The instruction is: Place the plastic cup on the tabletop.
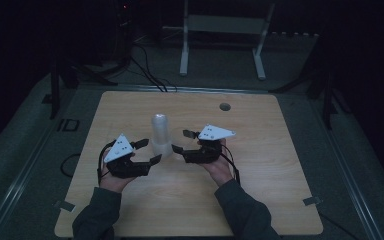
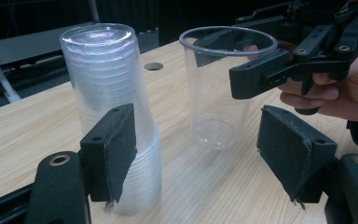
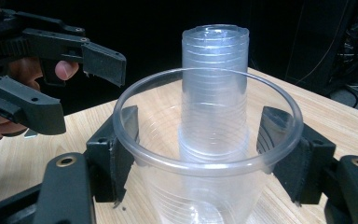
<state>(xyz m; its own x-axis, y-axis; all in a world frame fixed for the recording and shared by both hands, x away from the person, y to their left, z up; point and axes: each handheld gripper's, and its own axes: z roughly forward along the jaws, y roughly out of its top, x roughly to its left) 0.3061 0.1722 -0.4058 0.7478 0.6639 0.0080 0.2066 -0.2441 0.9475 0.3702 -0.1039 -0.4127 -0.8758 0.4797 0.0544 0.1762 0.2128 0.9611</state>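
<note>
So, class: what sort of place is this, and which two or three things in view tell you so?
Probably a lab or recording studio, not a home: a bare wooden table in a dark room, cables trailing over the carpeted floor, a metal stand behind, and a person working two handheld grippers around clear plastic cups.

The high view looks forward and down from above the person's side, taking in the whole worktop (image 1: 130,210) from afar. The left gripper view sits low and close, facing toward 3 o'clock; the right gripper view, equally close, faces 9 o'clock. All three share the cup stack (image 1: 160,134) (image 2: 109,93) (image 3: 215,84) at centre.
</note>
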